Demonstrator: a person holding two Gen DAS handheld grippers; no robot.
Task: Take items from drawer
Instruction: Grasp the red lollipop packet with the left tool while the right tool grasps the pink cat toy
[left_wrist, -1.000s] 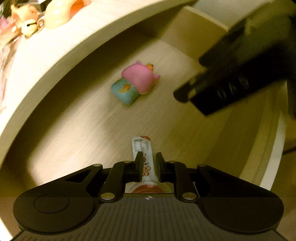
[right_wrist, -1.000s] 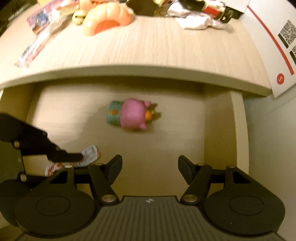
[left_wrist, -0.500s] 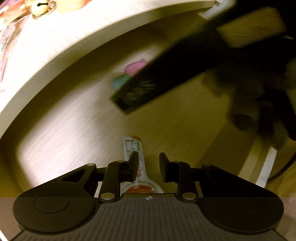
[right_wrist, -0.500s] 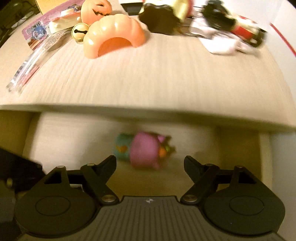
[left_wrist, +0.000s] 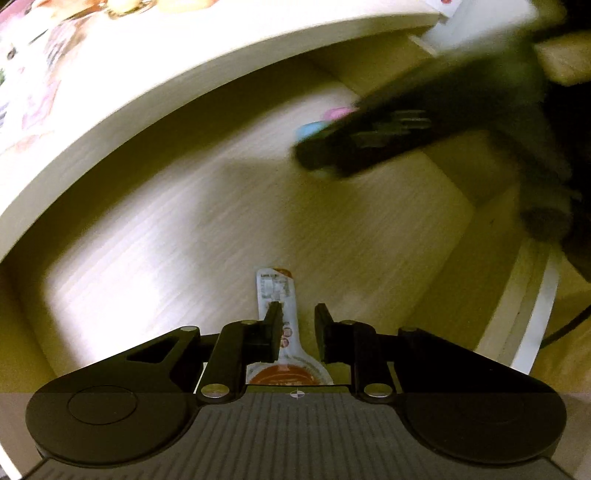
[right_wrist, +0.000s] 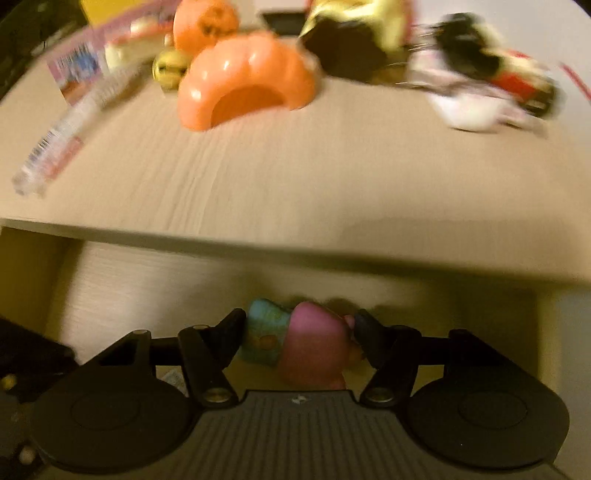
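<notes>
Reaching down into the open pale wood drawer (left_wrist: 192, 236), the left gripper (left_wrist: 295, 317) has its jaws narrowly apart over a slim white sachet with an orange-red round end (left_wrist: 275, 291). Its left finger lies over the sachet's neck, the right finger stands clear beside it, and the jaws have just been closing a little, with a gap showing. Small print runs along the sachet's white strip, but it is too fine to read.

The right gripper (right_wrist: 299, 325) brackets a soft pink and light-blue plush toy (right_wrist: 295, 343), which lies on the drawer floor near the back. Its jaws have just been closing, and both fingertips seem to touch the toy's ends, though blur makes real pressure uncertain. A second ago that toy lay well ahead of widely spread jaws; half a second ago it sat just beyond them.

On the light wood tabletop (right_wrist: 295, 177) above lie an orange arched plastic piece (right_wrist: 243, 81), a pumpkin figure (right_wrist: 205, 22), a brass bell (right_wrist: 171, 68) and a clear wrapped packet bearing a barcode (right_wrist: 55, 147), its text smeared.

Bare drawer floor stretches wide to the sachet's left; the drawer's side wall stands near the toy's right.
</notes>
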